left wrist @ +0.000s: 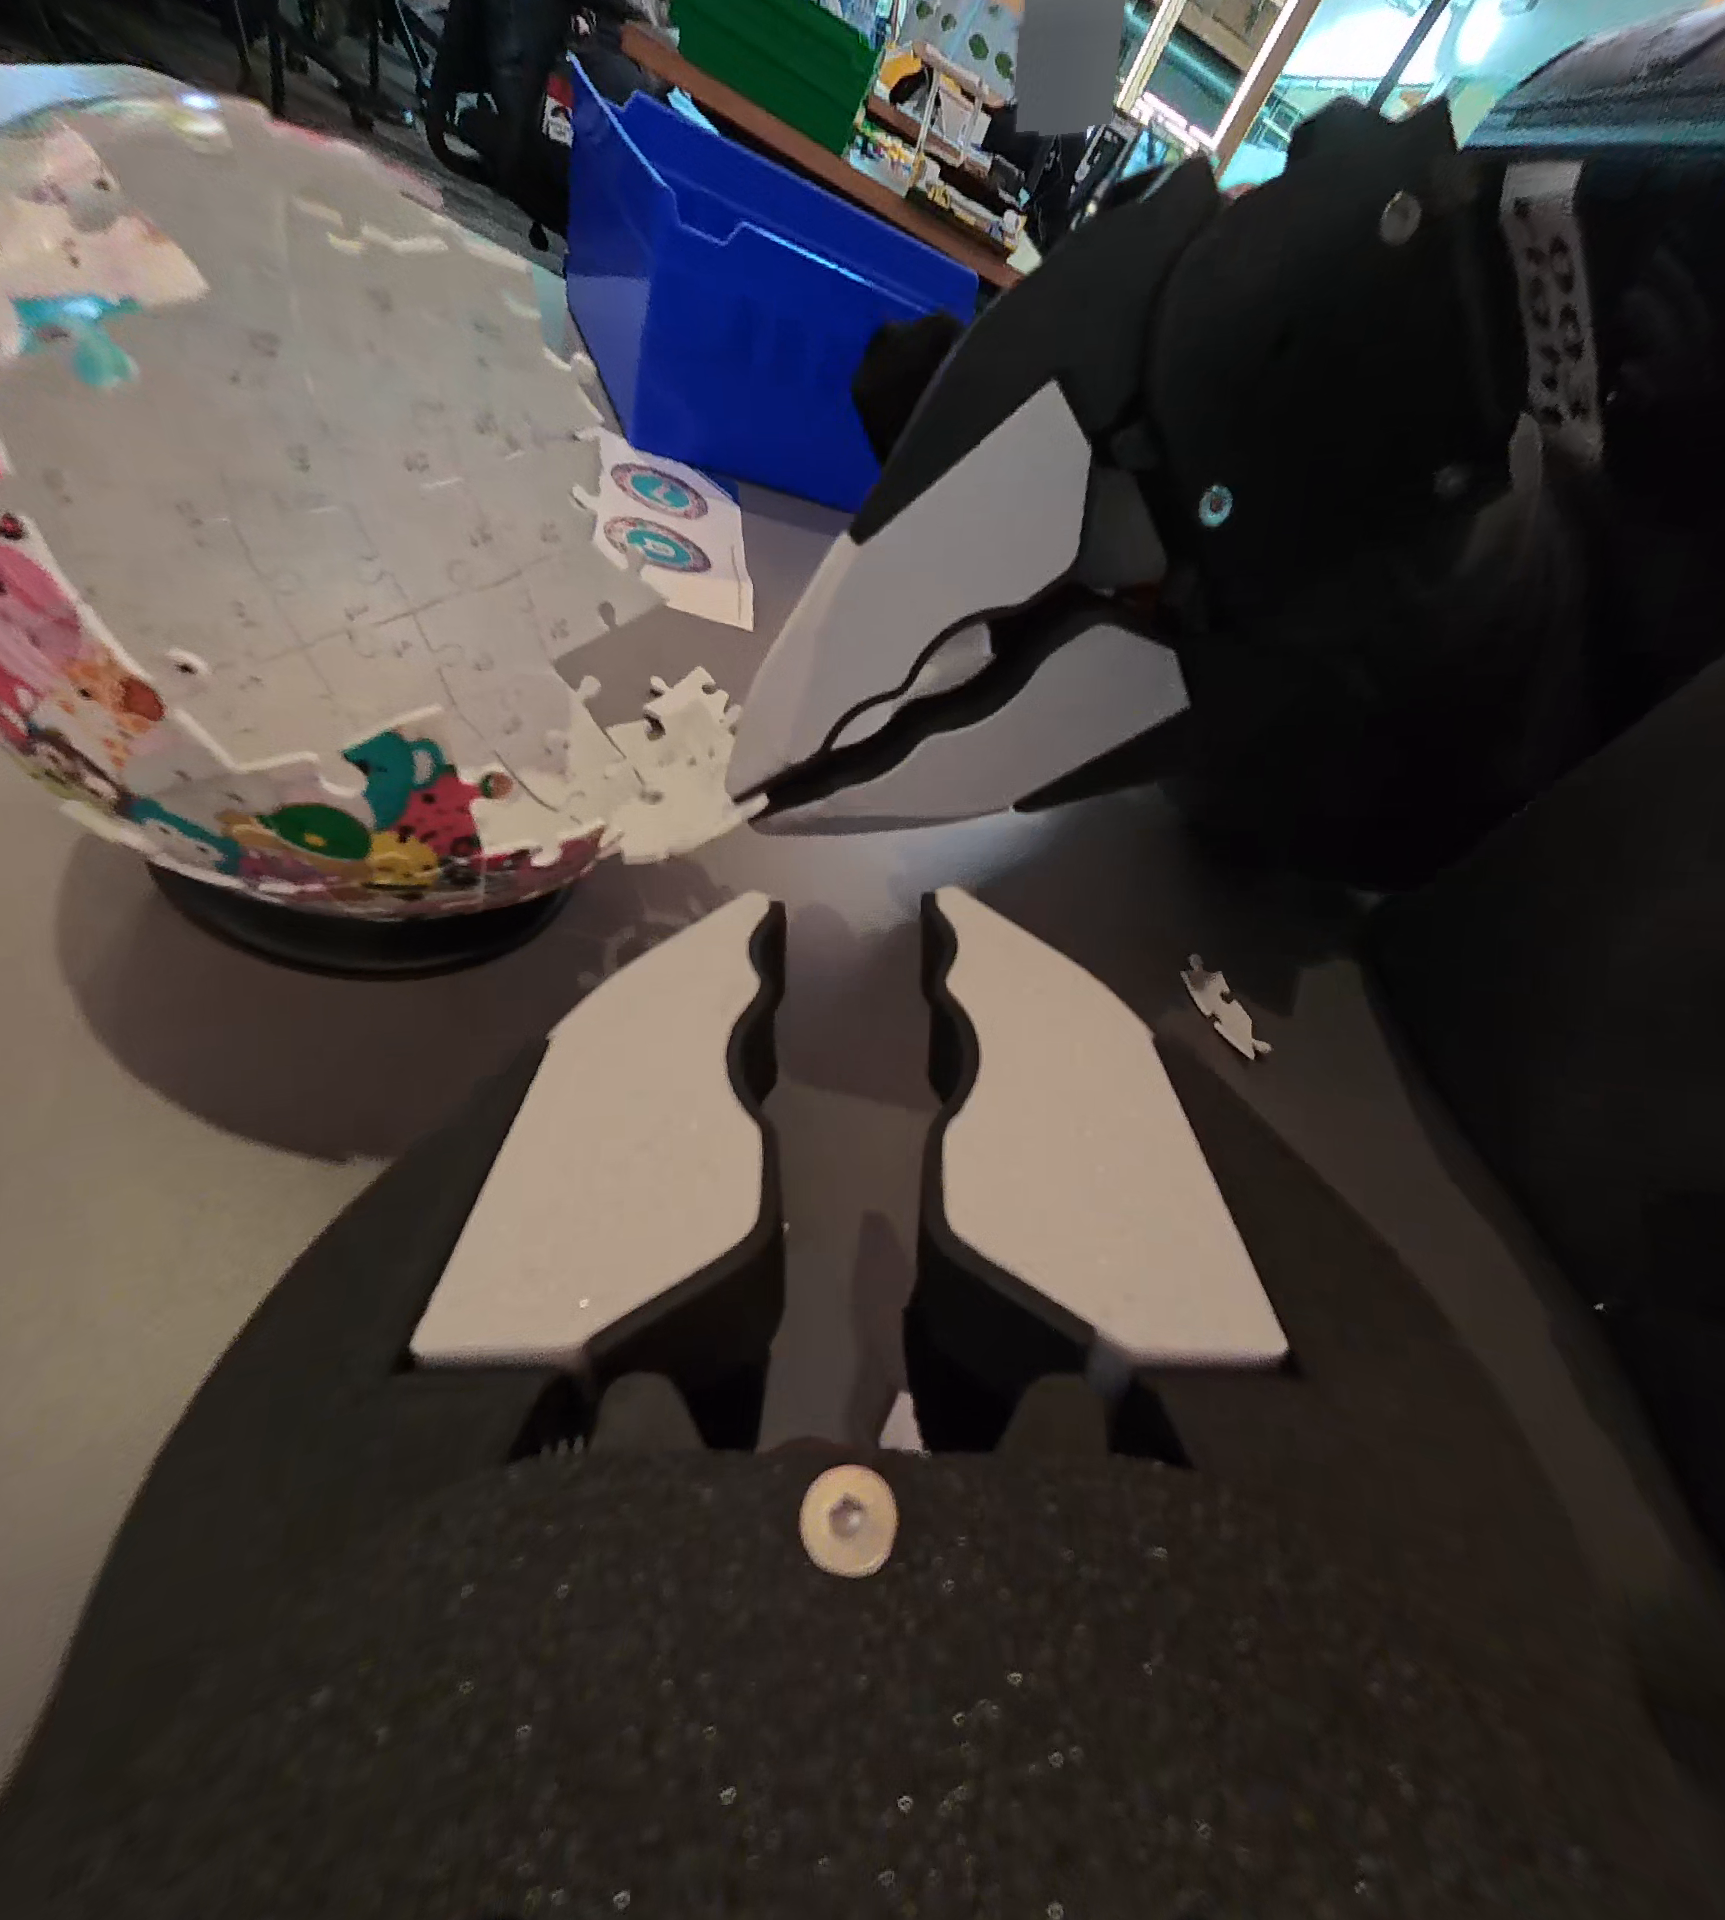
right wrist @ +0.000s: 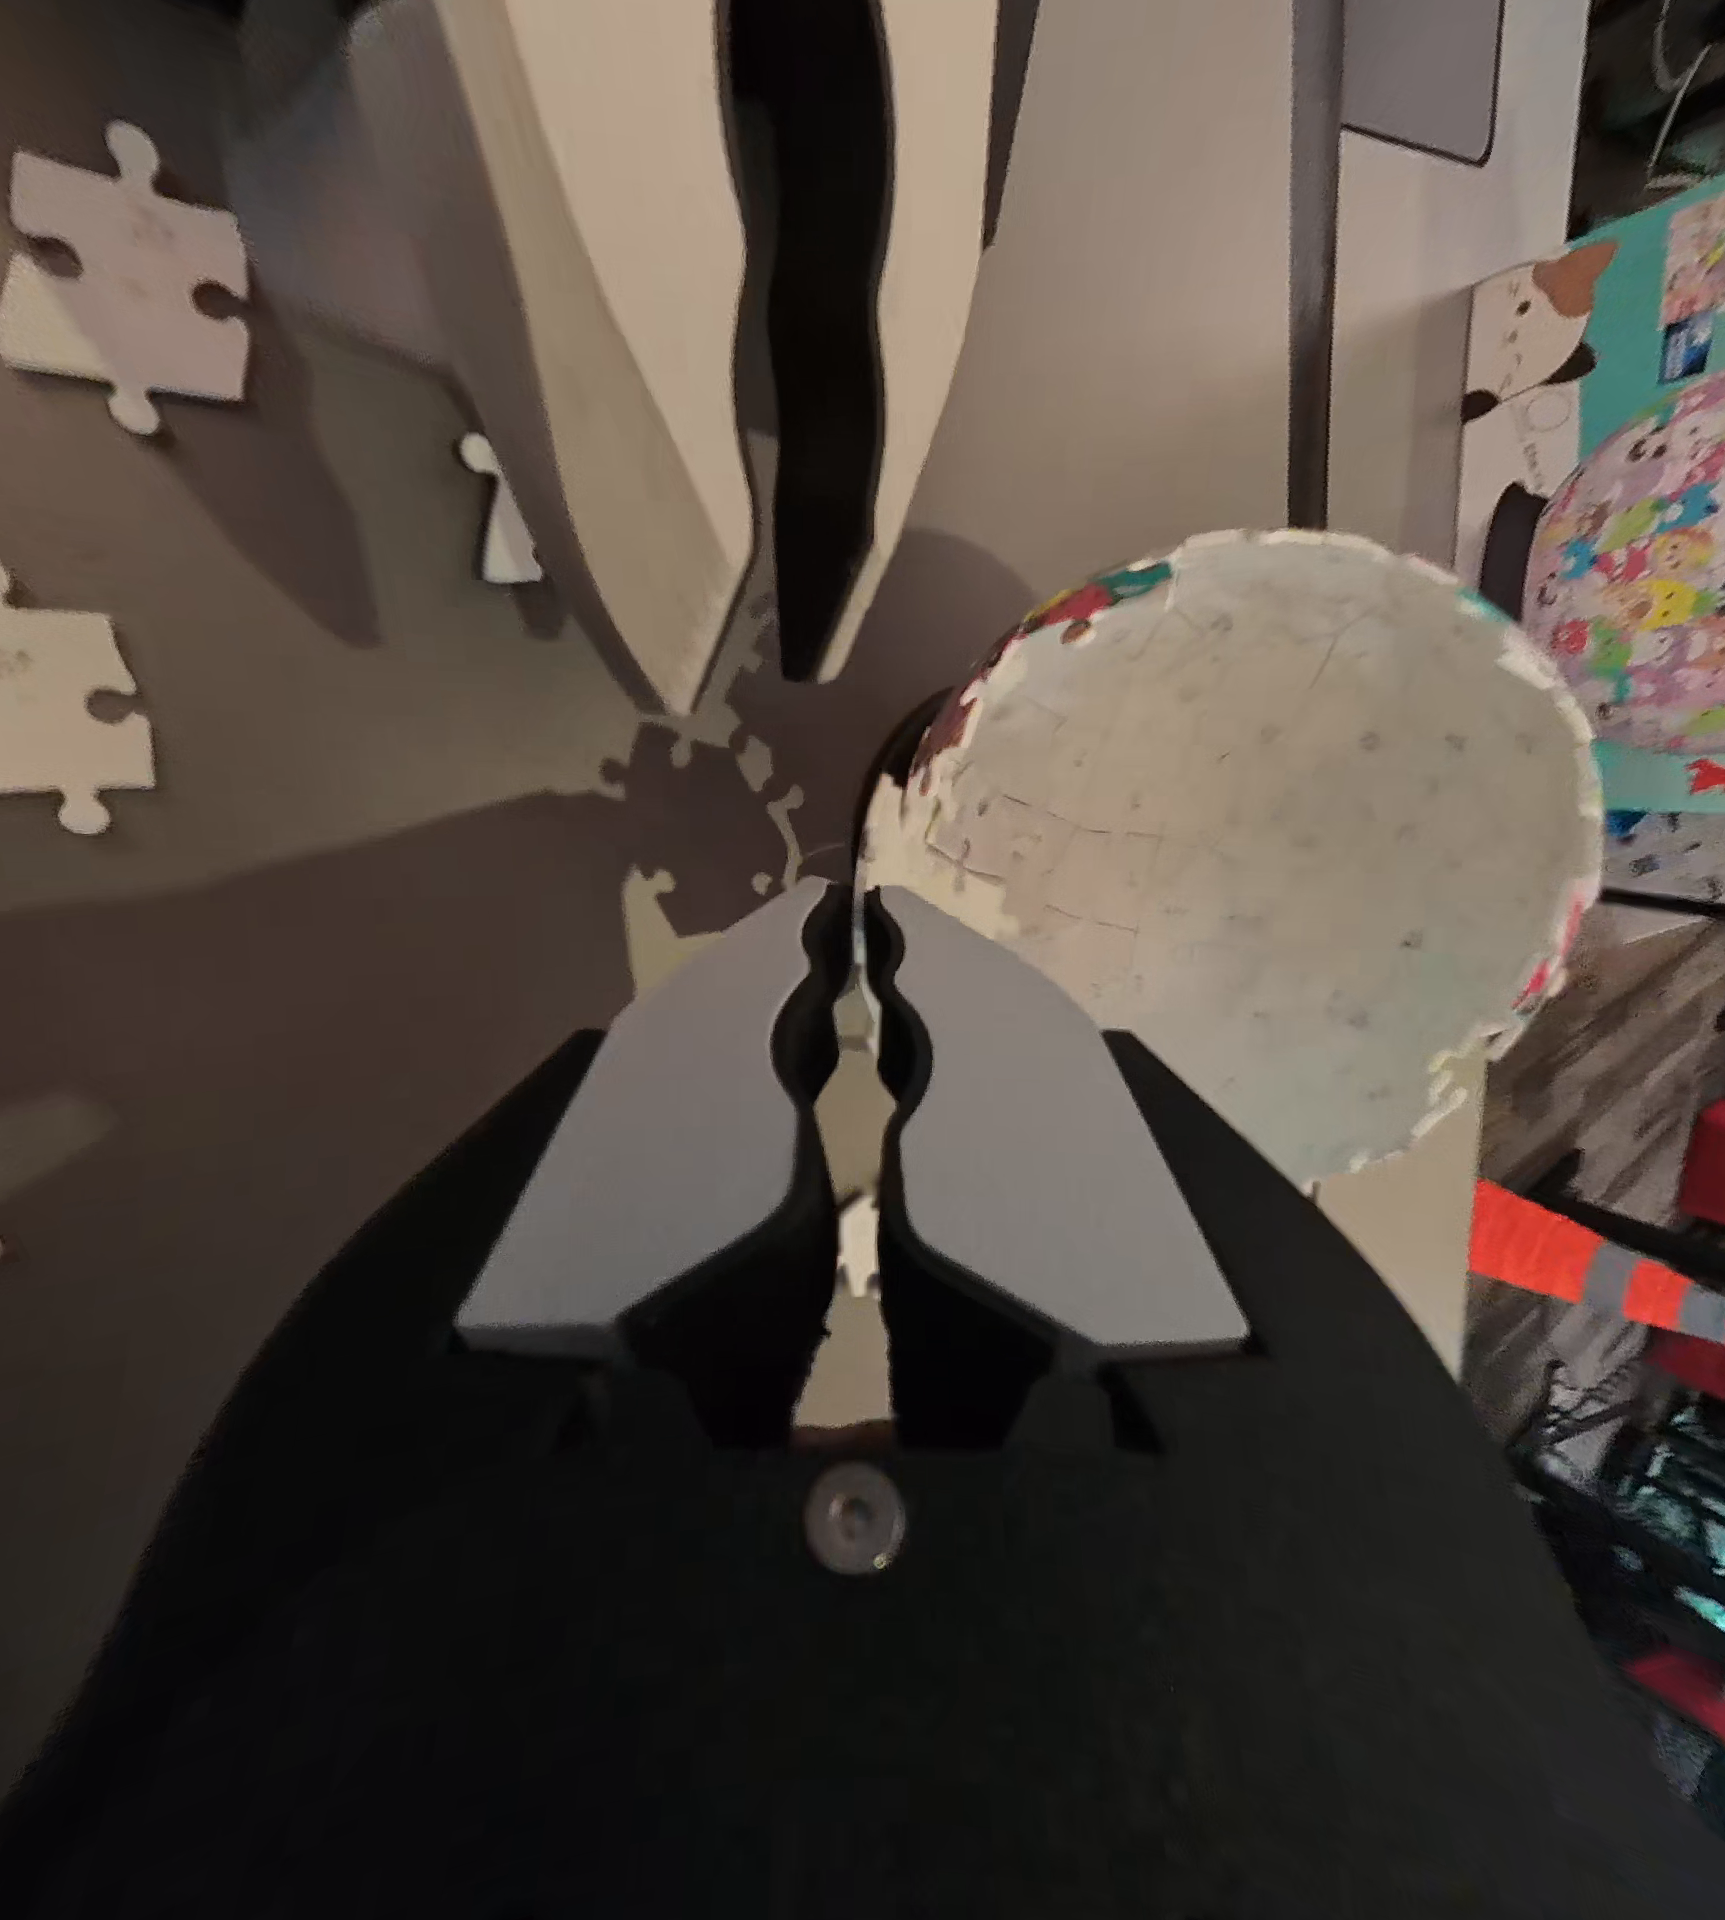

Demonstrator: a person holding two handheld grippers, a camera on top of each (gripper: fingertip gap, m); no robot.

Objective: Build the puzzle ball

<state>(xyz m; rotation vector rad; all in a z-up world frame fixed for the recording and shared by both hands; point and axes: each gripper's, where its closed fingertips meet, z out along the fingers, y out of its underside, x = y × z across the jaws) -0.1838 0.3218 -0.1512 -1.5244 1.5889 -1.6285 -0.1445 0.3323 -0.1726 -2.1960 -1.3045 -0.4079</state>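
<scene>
Clearly unfinished, the puzzle ball (left wrist: 245, 540) fills the upper left of the left wrist view, a half-built shell on a dark round stand (left wrist: 359, 925) with its blank white inside showing and cartoon prints along the outer rim. At centre frame the right gripper (left wrist: 759, 808) comes in from the upper right, its fingers nearly together and pinching a white puzzle piece (left wrist: 676, 774) held against the ball's jagged lower edge. The left gripper (left wrist: 853, 925) sits at the bottom centre of that view, its fingers parted with only grey table (left wrist: 58, 1195) between them, holding nothing. A small loose piece (left wrist: 1224, 1006) lies on the table at right of centre. Behind the ball stands a blue bin (left wrist: 754, 332).

From the right wrist view the ball (right wrist: 1242, 852) sits right of centre, several loose white pieces (right wrist: 125, 275) lie along the left edge, and the puzzle box (right wrist: 1689, 561) stands at upper right.
</scene>
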